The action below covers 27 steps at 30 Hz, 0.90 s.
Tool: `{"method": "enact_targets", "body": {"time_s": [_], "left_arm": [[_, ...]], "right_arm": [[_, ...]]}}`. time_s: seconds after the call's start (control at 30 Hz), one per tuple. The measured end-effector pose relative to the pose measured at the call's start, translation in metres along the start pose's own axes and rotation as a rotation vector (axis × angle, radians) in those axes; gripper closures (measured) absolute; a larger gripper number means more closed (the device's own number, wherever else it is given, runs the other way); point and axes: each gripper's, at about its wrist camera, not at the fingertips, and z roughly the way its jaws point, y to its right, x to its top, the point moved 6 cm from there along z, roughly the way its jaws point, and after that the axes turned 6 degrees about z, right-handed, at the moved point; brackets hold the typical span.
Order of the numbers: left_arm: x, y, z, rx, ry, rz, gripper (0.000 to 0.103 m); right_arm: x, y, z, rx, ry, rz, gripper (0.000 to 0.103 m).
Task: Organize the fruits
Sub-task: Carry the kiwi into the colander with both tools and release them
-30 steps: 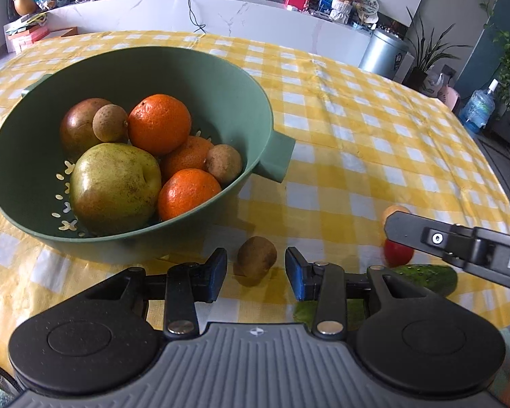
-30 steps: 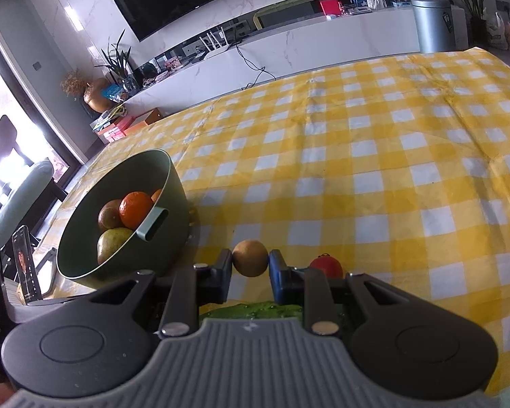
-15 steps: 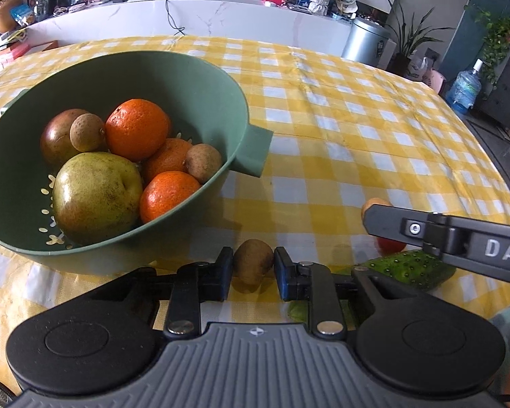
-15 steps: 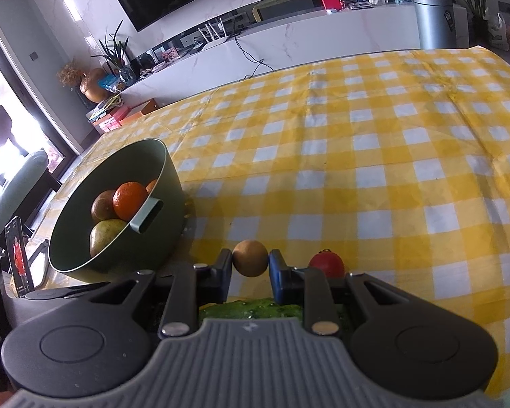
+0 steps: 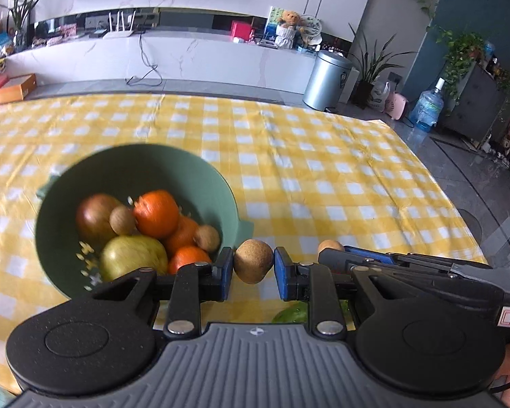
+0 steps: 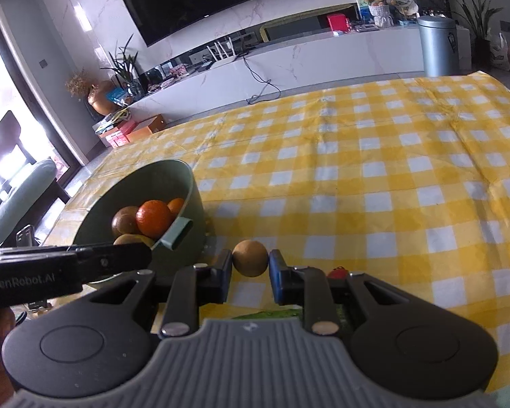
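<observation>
Yellow-and-white checked cloth covers the tabletop [image 5: 323, 156], with a white media counter, a wall television and a steel bin behind it. Seen from the left wrist, the green colander [image 5: 221, 190] sits at about nine o'clock, already loaded with oranges [image 5: 156, 214], a pale pear [image 5: 132, 258] and several small brown fruits. The left claw [image 5: 254, 265] is clamped on a small brown kiwi-like fruit [image 5: 253, 261], carried clear of the cloth just beside the colander's handle at three o'clock of its rim. The right claw [image 6: 250, 265] is pinched on a round tan fruit [image 6: 250, 258], also near the handle [image 6: 176, 234]. A cucumber [image 5: 290, 312] and a small red tomato [image 6: 336, 273] lie low at six o'clock, mostly hidden by the claws. Both fruits are held only across their rounded middles, so either could squirt out if the grip eases or the wrist tips. The two claws are close together, and may knock each other. Dropping from height could bounce fruit out of the heaped colander.
</observation>
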Motion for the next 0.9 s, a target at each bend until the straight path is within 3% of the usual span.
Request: {"method": "enact_targets", "body": {"time_s": [0.23,0.63,0.9], "left_arm": [[0.016,-0.029,-0.011,0.037,-0.012,0.005,0.075],[0.017,-0.087,-0.004,0.061,-0.069,-0.047,0.075],[0.012,-0.107,0.009,0.041,-0.129,-0.062,0.075]], "right_arm": [[0.006,-0.051,-0.005,0.082,0.013,-0.126,0.083],[0.002,-0.115,0.034,0.088,-0.130,-0.318,0.083],[-0.006,-0.138,0.060,0.117,-0.231,-0.334,0.083]]}}
